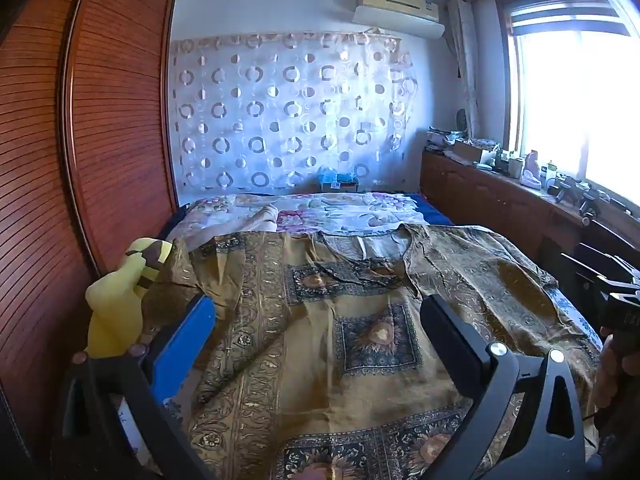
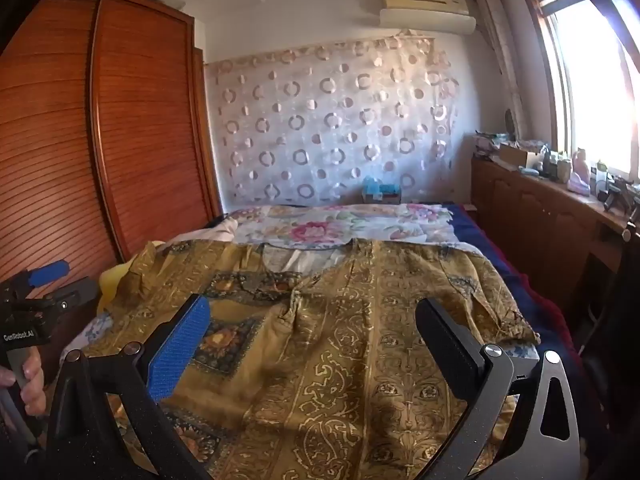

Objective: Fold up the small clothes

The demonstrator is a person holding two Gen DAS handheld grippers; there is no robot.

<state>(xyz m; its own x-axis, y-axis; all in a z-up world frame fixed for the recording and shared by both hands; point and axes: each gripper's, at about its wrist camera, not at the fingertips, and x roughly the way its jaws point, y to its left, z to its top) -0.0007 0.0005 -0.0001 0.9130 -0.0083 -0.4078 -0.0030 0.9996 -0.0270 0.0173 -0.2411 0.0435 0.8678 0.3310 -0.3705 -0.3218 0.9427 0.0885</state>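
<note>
You are looking at an ochre patterned blouse (image 2: 340, 340) lying spread flat, front up, neckline pointing toward the far wall, covering the near half of the bed (image 2: 472, 224).

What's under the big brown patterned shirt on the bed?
The brown shirt lies on a flowery sheet, with a yellow cloth poking out at its left edge. Anything else underneath is covered.

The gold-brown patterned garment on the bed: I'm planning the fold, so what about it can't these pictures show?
- Hem of the gold-brown patterned garment: cut off by the bottom edge, both wrist views.
- Its left sleeve: left wrist view, partly behind the yellow cloth.
- Its right sleeve end: crumpled, cuff unclear.
- Back layer: hidden under the front.
</note>
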